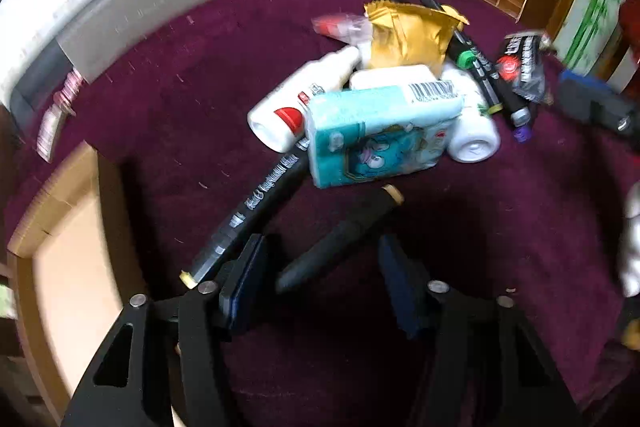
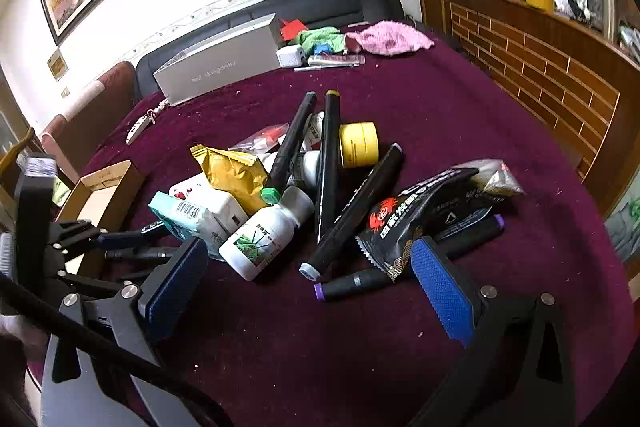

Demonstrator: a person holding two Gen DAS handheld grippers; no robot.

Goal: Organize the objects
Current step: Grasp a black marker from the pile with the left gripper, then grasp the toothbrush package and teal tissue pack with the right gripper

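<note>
A pile of objects lies on the dark red cloth (image 2: 440,115): a teal tissue pack (image 1: 380,135), white bottles (image 2: 264,231), a gold packet (image 1: 408,35), a black snack packet (image 2: 420,215), a yellow tape roll (image 2: 358,145) and several black markers. My left gripper (image 1: 324,283) points steeply down with its jaws apart around the end of one black marker (image 1: 340,235), and the pads do not press on it. A second marker (image 1: 256,211) lies just left of it, partly under the tissue pack. My right gripper (image 2: 308,287) stands wide open over a purple-capped marker (image 2: 352,283), holding nothing.
An open cardboard box (image 1: 68,227) sits at the cloth's left edge, beside the left gripper. A long silver box (image 2: 216,67), a pink cloth (image 2: 388,39) and small items lie at the far side. A wooden panelled wall (image 2: 540,67) runs along the right.
</note>
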